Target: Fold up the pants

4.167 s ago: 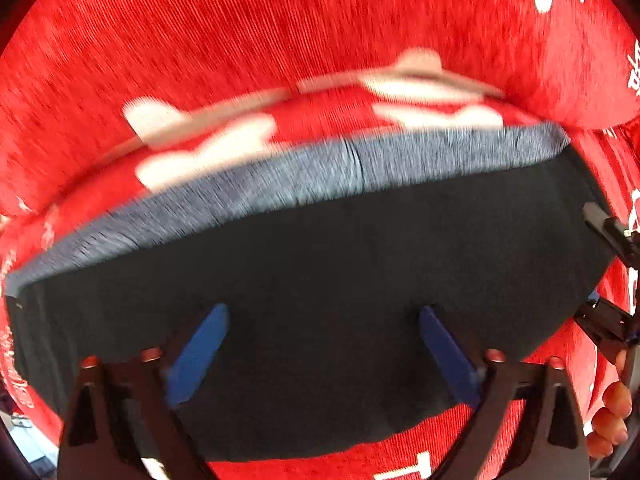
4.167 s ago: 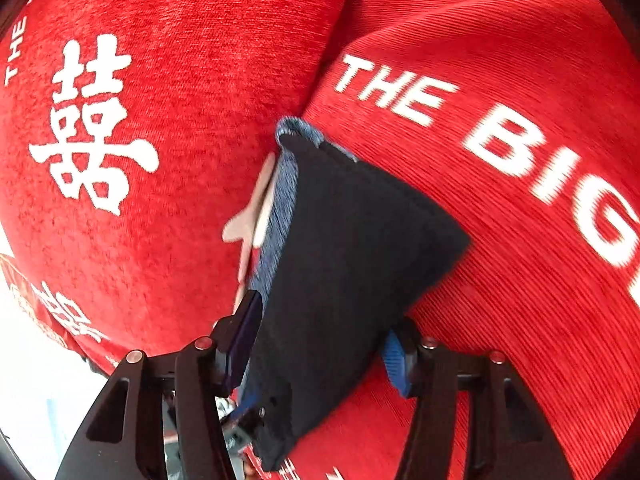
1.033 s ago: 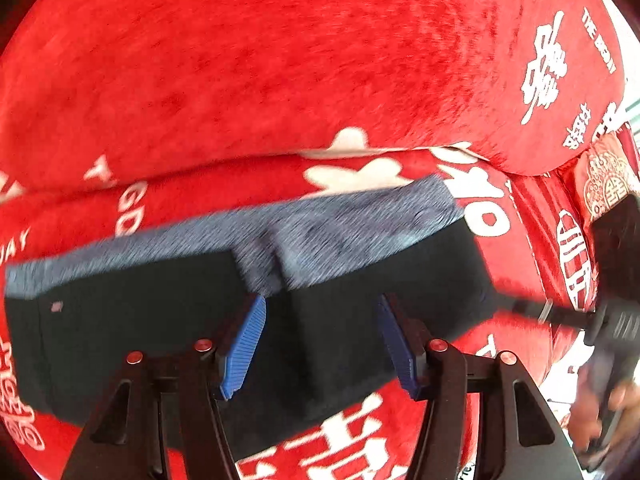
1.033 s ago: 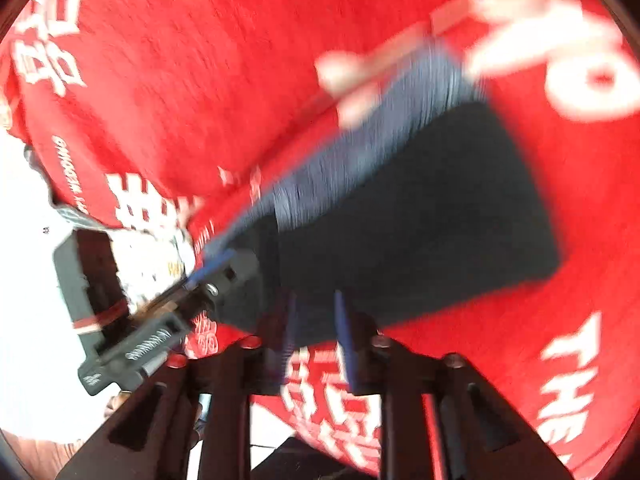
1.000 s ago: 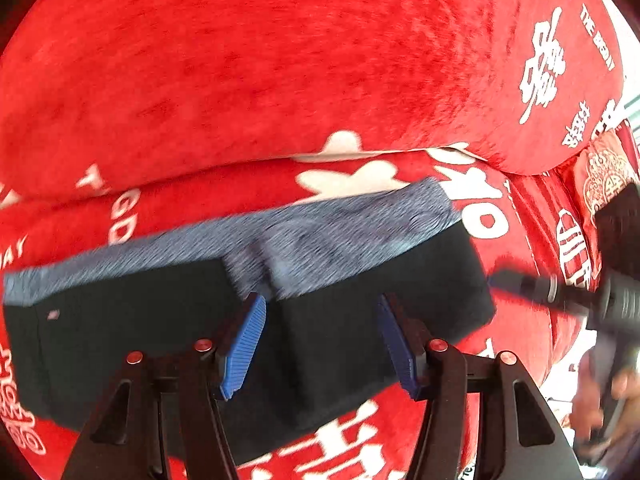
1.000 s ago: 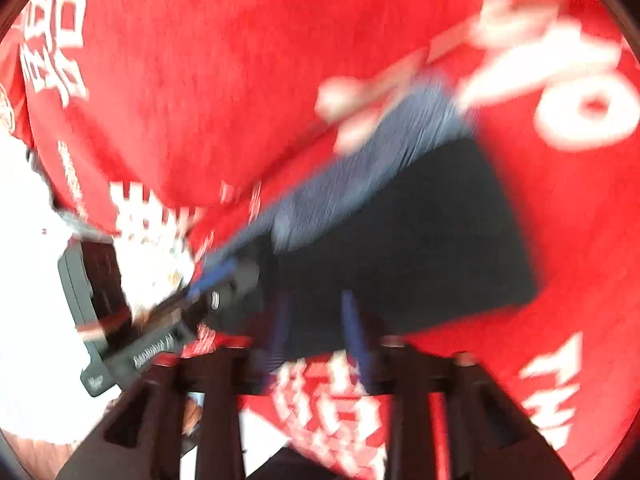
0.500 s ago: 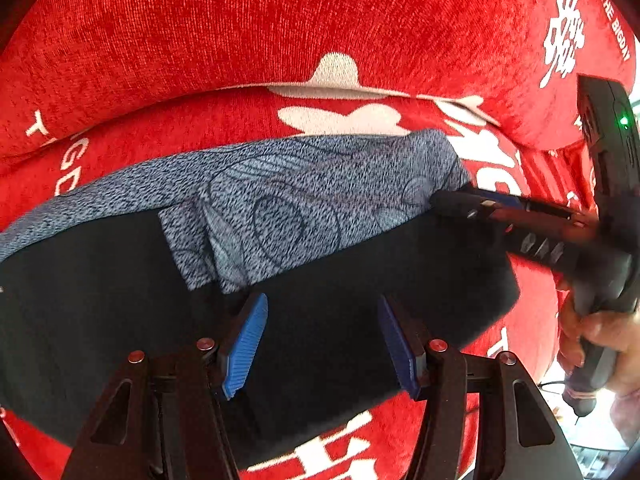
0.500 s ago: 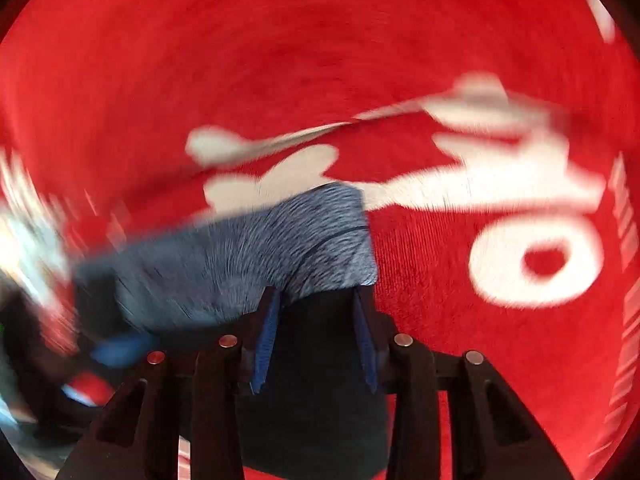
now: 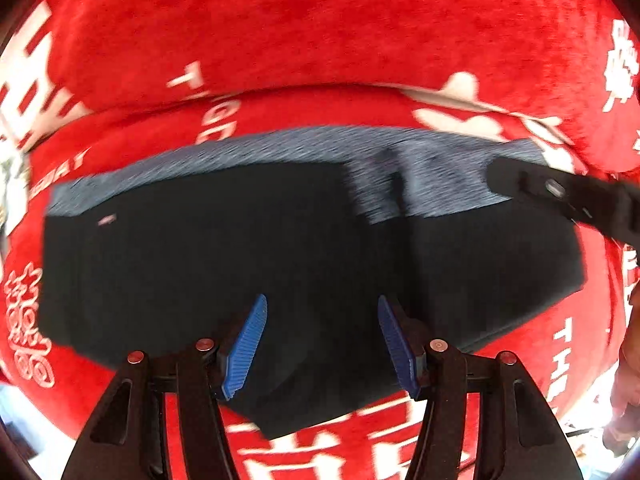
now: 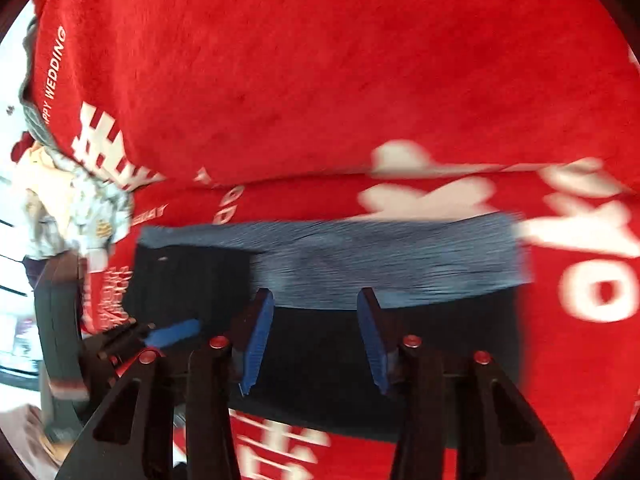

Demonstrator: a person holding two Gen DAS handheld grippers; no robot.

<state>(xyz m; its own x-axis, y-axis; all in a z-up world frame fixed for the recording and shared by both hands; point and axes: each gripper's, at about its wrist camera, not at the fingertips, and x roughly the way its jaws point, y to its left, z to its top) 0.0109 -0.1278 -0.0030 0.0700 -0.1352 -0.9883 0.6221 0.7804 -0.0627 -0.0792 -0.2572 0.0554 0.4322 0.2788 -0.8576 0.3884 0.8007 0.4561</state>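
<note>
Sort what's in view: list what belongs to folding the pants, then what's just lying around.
For the job:
pants
left tool, open
right tool, open

Just lying about:
red sofa cover
patterned cloth bundle at the far left of the right view

A big red sofa cover (image 9: 320, 40) with white letters fills the view. Its seat meets the back cushion (image 10: 340, 80). Bright daylight shows at the left edge.
</note>
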